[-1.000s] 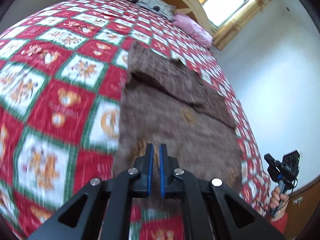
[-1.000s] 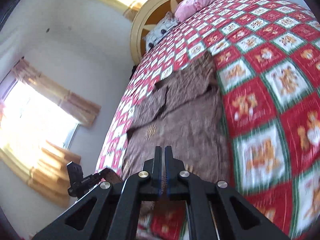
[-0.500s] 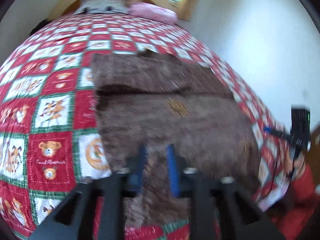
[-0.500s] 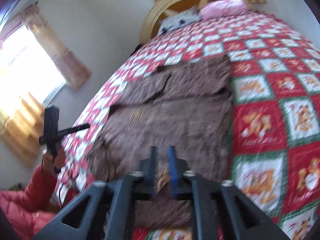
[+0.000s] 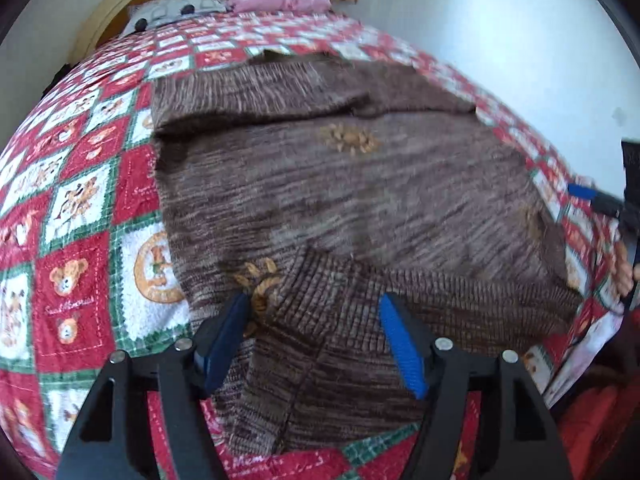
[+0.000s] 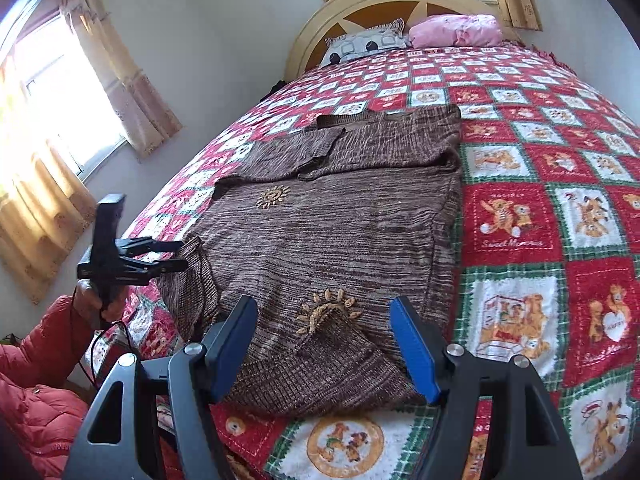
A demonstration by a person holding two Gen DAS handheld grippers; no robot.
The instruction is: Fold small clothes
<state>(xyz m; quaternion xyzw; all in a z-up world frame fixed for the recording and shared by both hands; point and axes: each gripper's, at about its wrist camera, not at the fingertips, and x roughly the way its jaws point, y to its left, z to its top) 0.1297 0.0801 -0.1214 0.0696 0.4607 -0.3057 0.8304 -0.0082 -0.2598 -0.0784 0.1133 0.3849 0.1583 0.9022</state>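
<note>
A brown knitted sweater (image 5: 340, 184) with tan embroidered suns lies flat on the bed; it also shows in the right wrist view (image 6: 332, 220). Its sleeves are folded across the top. My left gripper (image 5: 314, 316) is open over the ribbed hem at the near left part of the sweater. My right gripper (image 6: 324, 320) is open over the near hem, where a ribbed corner is folded up. The left gripper (image 6: 176, 256) appears in the right wrist view at the sweater's left edge; the right gripper (image 5: 588, 196) shows at the far right of the left wrist view.
The bed carries a red, white and green teddy-bear quilt (image 6: 540, 220). A patterned pillow (image 6: 364, 44) and a pink pillow (image 6: 456, 30) lie by the cream headboard (image 6: 360, 4). Curtained windows (image 6: 60, 100) are on the left wall. The person's red jacket (image 6: 36, 380) is at lower left.
Both grippers have opened; they were shut a second ago. Both views have swung and moved down toward the sweater's near hem.
</note>
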